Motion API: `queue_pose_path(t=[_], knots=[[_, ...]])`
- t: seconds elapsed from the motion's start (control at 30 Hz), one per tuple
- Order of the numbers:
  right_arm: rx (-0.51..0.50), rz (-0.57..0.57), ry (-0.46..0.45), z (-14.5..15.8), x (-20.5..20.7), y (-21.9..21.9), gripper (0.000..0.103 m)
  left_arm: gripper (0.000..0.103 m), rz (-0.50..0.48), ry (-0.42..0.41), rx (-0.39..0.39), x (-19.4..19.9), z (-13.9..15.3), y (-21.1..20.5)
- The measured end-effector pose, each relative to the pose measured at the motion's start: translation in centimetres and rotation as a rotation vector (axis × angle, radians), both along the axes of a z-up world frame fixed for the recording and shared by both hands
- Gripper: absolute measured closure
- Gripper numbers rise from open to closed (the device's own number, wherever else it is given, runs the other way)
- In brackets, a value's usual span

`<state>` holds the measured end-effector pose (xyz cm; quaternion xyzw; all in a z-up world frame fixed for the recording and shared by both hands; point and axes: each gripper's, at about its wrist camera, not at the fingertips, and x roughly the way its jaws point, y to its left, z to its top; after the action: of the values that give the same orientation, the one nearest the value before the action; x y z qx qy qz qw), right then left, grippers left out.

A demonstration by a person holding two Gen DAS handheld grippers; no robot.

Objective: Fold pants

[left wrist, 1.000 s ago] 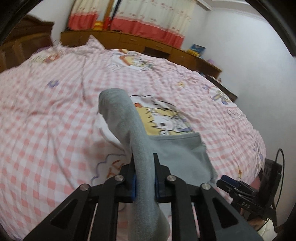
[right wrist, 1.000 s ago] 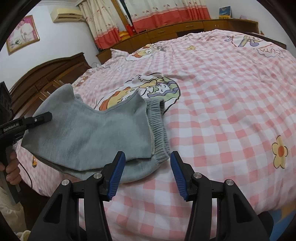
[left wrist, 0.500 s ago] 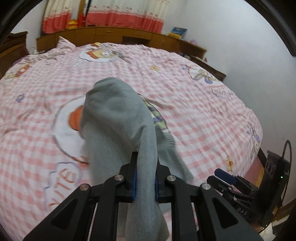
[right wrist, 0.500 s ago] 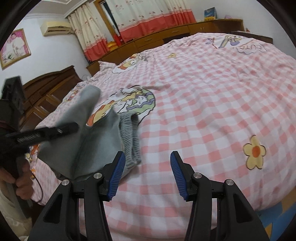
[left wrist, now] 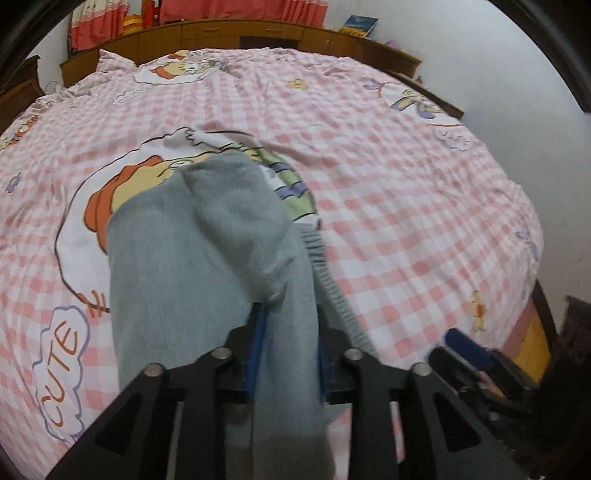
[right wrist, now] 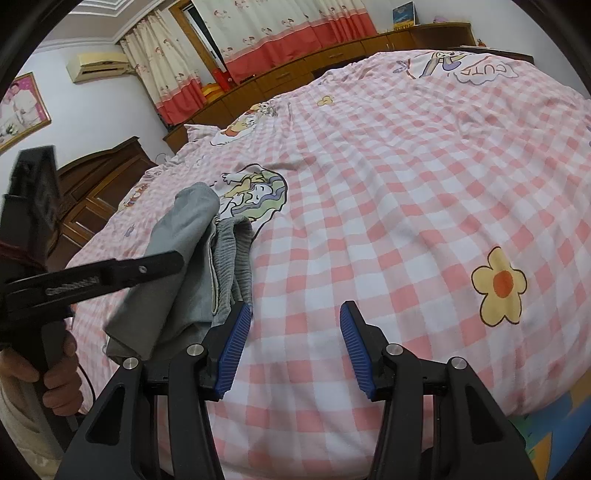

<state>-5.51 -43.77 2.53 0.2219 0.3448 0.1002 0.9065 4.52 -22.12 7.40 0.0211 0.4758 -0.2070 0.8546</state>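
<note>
The grey pants (left wrist: pixel 207 251) lie on the pink checked bed near its front edge, with the elastic waistband (left wrist: pixel 328 280) on the right. My left gripper (left wrist: pixel 290 332) is shut on a fold of the pants and holds the leg end draped over the lower layer. In the right wrist view the pants (right wrist: pixel 184 258) sit at the left and the left gripper (right wrist: pixel 177 260) reaches in from the left above them. My right gripper (right wrist: pixel 295 325) is open and empty above the bedspread, just right of the waistband (right wrist: pixel 236 254).
The bedspread (right wrist: pixel 406 184) has cartoon prints and a yellow flower (right wrist: pixel 498 286). Wooden cabinets (left wrist: pixel 258 33) and curtains line the far wall. A wooden headboard (right wrist: pixel 99 184) stands at the left. The bed's front edge drops to a coloured floor mat (right wrist: pixel 554 417).
My left gripper has carried the leg end over toward the waistband, laying the pants over themselves. My right gripper stayed open and shifted a little to the right of the pants.
</note>
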Motion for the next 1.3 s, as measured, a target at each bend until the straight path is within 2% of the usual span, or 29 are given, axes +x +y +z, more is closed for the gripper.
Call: queue_pose_path(t=[0.1,0.23,0.37,0.47,0.57,0.8,0.83,0.9,0.97,1.07,1.13,1.2,1.3], knots=[[-0.003,0.011,-0.008,0.3,-0.1,0.3,0.051,0.074,-0.012,-0.038,-0.02,-0.7,1.1,0.0],[0.002,0.048,-0.024,1.1,0.0,1.2,0.051,0.072,0.03,-0.087,-0.032,-1.6,2.7,0.9],[0.062,0.123,-0.031,2.5,1.1,2.5,0.051,0.068,0.088,-0.111,-0.023,-1.9,3.4,3.0],[0.13,0.194,-0.004,3.1,2.6,3.8,0.051,0.062,0.138,-0.124,0.02,-2.0,3.1,4.9],[0.17,0.261,0.03,3.1,4.2,5.3,0.051,0.061,0.166,-0.11,0.05,-2.2,2.2,6.5],[0.122,0.314,0.111,2.7,7.3,8.9,0.051,0.061,0.233,-0.045,0.03,-2.6,0.2,10.4],[0.1,0.317,0.128,2.6,7.7,9.4,0.052,0.061,0.239,-0.04,0.027,-2.6,0.1,10.8],[0.053,0.336,0.136,2.4,7.9,10.4,0.088,0.061,0.252,-0.032,0.01,-2.6,-0.2,11.5],[-0.007,0.337,0.103,3.1,7.7,10.8,0.092,0.061,0.26,-0.03,-0.001,-2.7,-0.3,11.8],[-0.01,0.329,0.003,5.7,6.4,9.7,0.092,0.061,0.261,-0.031,-0.01,-2.9,-0.3,12.1],[-0.057,0.299,-0.028,6.6,5.8,8.9,0.092,0.06,0.26,-0.035,-0.014,-2.8,-0.3,12.2],[-0.09,0.288,-0.019,6.2,5.9,8.3,0.092,0.058,0.261,-0.037,-0.017,-2.9,-0.3,12.2],[-0.083,0.269,0.056,3.8,6.9,7.5,0.092,0.058,0.259,-0.037,-0.02,-2.8,-0.4,12.1]])
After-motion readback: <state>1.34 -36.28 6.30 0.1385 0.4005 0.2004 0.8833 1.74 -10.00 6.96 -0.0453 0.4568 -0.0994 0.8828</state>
